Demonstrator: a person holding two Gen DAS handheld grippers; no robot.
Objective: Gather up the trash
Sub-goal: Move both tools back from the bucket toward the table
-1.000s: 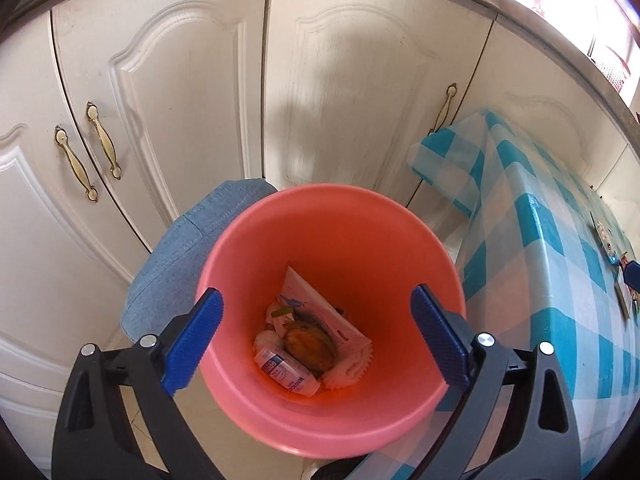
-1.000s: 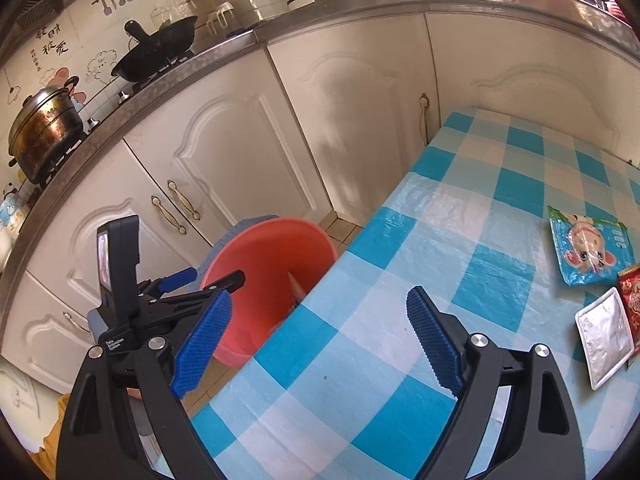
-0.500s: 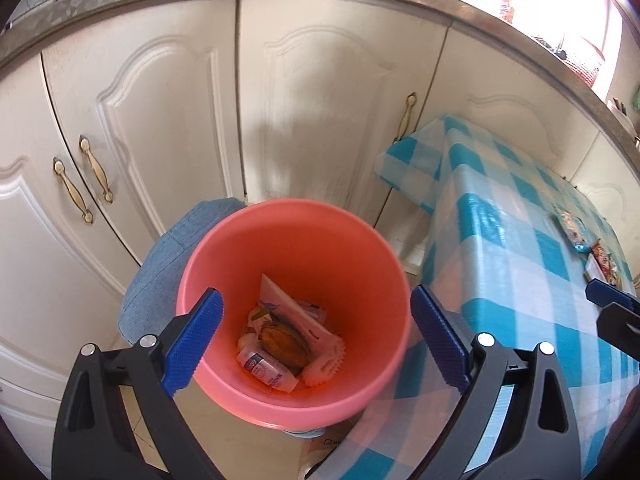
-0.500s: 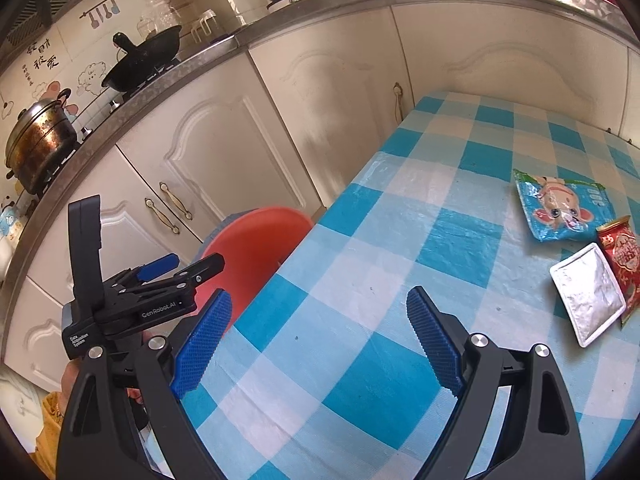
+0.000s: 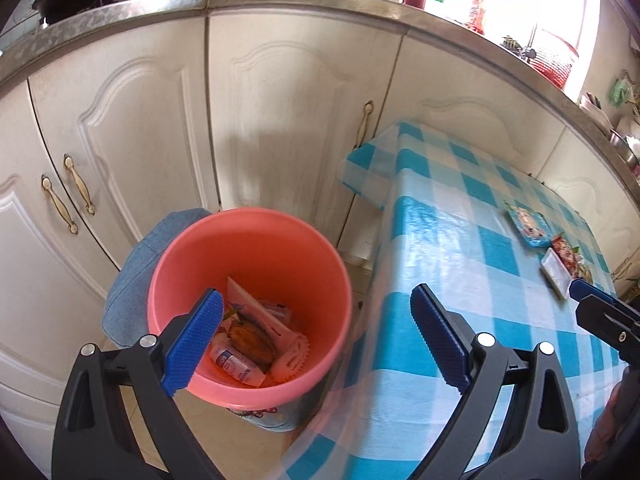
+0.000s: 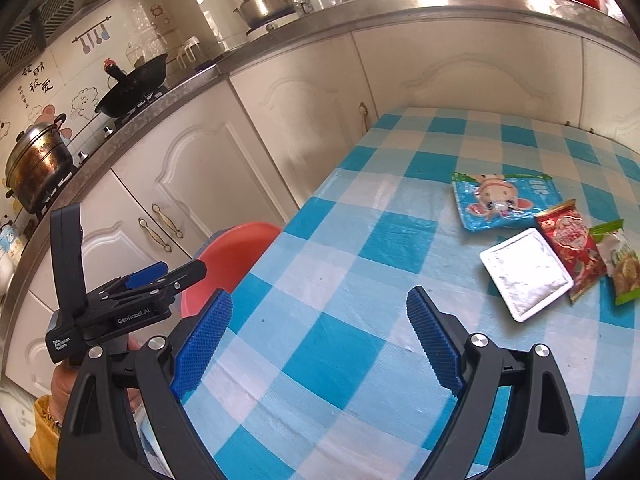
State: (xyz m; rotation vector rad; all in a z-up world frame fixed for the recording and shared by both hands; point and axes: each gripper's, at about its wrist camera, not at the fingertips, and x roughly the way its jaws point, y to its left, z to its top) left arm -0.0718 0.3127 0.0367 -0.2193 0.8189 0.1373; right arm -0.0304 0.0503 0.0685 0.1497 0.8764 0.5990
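A coral-pink bin (image 5: pixel 248 256) stands on the floor beside the table and holds several wrappers and a small bottle (image 5: pixel 236 364). My left gripper (image 5: pixel 316 340) hangs open and empty above the bin's right rim. My right gripper (image 6: pixel 316 340) is open and empty over the blue checked tablecloth (image 6: pixel 332 340). Ahead of it at the right lie a blue cartoon packet (image 6: pixel 500 200), a silver sachet (image 6: pixel 524 274), a red packet (image 6: pixel 572 248) and a green-edged snack bag (image 6: pixel 618 264). The same packets (image 5: pixel 528 226) show small in the left wrist view.
White cabinet doors (image 5: pixel 280 120) with brass handles run behind the bin, under a steel counter (image 6: pixel 440 4) with a wok, pots and a kettle. A blue-denim stool seat (image 5: pixel 132 280) sits against the bin's left side. A hand holds the left gripper (image 6: pixel 132 300) left of the table.
Both grippers have swung to the right and stayed open. The left one has lifted away from the bin, which now looks smaller and lower left. The packets have come closer in the right wrist view.
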